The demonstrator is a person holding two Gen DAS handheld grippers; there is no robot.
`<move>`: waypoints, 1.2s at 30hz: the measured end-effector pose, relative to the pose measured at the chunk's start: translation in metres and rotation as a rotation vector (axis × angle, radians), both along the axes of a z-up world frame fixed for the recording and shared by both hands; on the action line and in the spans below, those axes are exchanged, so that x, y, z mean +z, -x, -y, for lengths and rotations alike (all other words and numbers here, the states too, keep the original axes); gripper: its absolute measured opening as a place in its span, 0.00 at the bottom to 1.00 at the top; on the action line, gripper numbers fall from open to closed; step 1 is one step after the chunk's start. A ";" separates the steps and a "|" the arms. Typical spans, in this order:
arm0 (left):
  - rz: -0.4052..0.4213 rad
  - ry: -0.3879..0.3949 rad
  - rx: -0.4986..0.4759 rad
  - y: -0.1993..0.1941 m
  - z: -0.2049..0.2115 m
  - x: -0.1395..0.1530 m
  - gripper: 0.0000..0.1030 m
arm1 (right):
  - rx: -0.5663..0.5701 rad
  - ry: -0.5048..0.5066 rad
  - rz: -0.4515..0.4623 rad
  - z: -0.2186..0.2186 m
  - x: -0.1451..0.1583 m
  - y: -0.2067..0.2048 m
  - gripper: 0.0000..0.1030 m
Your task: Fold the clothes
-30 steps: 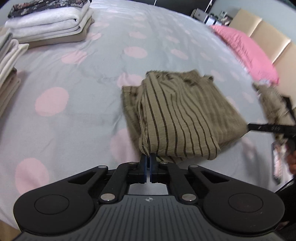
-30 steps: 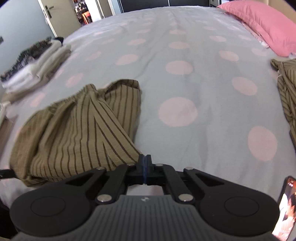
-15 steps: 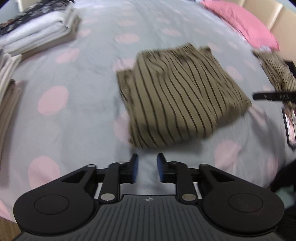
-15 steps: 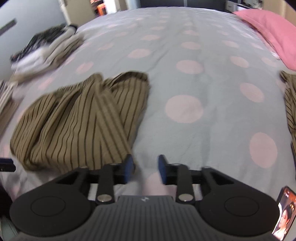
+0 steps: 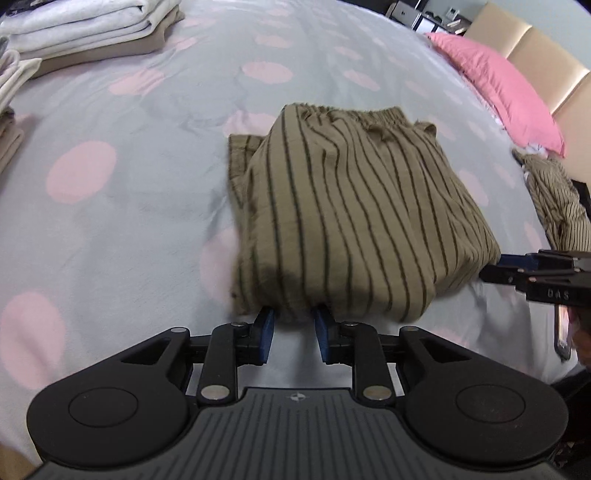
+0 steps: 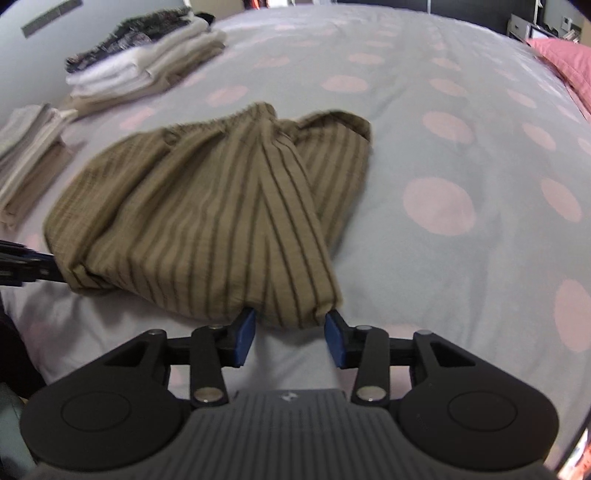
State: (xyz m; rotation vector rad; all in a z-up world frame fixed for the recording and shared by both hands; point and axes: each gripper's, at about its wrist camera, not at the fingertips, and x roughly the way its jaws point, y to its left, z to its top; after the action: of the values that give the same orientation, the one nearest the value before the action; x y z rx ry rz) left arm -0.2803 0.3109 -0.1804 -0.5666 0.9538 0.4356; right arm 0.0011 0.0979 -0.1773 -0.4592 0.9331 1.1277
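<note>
Striped garment (image 5: 354, 218): olive-brown woven cloth, thin dark stripes, matt, slightly crinkled texture; gathered elastic band along far edge.
Bedspread (image 5: 147, 206): grey cloth with pale pink dots, matt, soft, lightly creased.
Left gripper (image 5: 293, 332): black plastic body, matt; ribbed grey plate behind; blue pads (image 5: 266, 334) look rubbery; round pivot pins shiny metal.
Right gripper (image 6: 290, 338): same black matt plastic, blue pads (image 6: 243, 339), shiny metal pins.
Folded stack (image 5: 92, 29): white and beige cloth, soft, matt.
Pillow (image 5: 498, 88): pink cloth, matt.
Headboard (image 5: 535, 62): beige padded panels, smooth, faint sheen.
</note>
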 end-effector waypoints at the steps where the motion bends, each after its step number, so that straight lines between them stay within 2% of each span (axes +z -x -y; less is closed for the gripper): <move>1: -0.001 0.000 0.003 -0.002 -0.001 -0.002 0.21 | 0.003 -0.011 0.002 -0.001 0.001 0.001 0.16; 2: 0.003 0.004 0.011 -0.003 -0.003 -0.004 0.18 | -0.001 -0.008 0.007 -0.002 0.000 0.001 0.11; 4: 0.015 0.009 0.028 -0.001 -0.005 -0.003 0.08 | -0.014 -0.013 0.011 -0.002 0.001 0.000 0.05; 5: 0.026 0.001 0.030 0.001 -0.006 0.001 0.02 | -0.028 -0.022 0.016 -0.001 0.003 -0.001 0.05; 8: 0.061 -0.068 0.016 0.006 -0.002 0.021 0.01 | -0.073 -0.046 0.057 0.002 0.013 -0.005 0.04; 10: 0.056 -0.137 -0.014 0.008 0.002 0.035 0.00 | -0.107 -0.057 0.077 0.003 0.019 -0.009 0.03; 12: 0.028 -0.189 -0.049 0.009 0.004 0.043 0.00 | -0.142 -0.063 0.092 0.005 0.023 -0.013 0.03; 15: -0.033 -0.226 -0.063 0.012 0.001 0.043 0.00 | -0.179 -0.041 0.111 0.004 0.021 -0.017 0.03; 22: -0.224 -0.236 -0.028 0.015 -0.008 0.014 0.00 | -0.194 0.045 0.120 0.001 0.009 -0.023 0.03; 24: -0.200 -0.159 0.025 0.024 -0.019 0.016 0.00 | -0.200 0.059 0.095 0.002 0.008 -0.027 0.04; 26: -0.122 -0.113 0.062 0.032 -0.025 0.026 0.00 | -0.210 0.069 0.057 0.004 0.010 -0.032 0.07; 29: -0.023 -0.097 0.070 0.034 -0.027 0.044 0.01 | -0.234 0.067 0.117 0.010 0.022 -0.033 0.24; 30: 0.005 -0.092 0.069 0.033 -0.028 0.050 0.05 | -0.236 0.049 0.121 0.012 0.027 -0.034 0.27; 33: 0.090 -0.075 0.064 0.027 -0.029 0.067 0.16 | -0.246 -0.012 0.114 0.015 0.043 -0.039 0.28; 35: 0.145 -0.055 0.055 0.017 -0.030 0.075 0.21 | -0.244 -0.058 0.090 0.013 0.050 -0.041 0.29; 36: 0.162 -0.045 0.046 0.010 -0.030 0.076 0.27 | -0.235 -0.079 0.068 0.010 0.051 -0.042 0.32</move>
State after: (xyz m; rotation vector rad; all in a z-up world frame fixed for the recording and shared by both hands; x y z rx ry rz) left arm -0.2905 0.3411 -0.1049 -0.5754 0.7754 0.4444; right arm 0.0431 0.0878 -0.1259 -0.3126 0.8558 0.9263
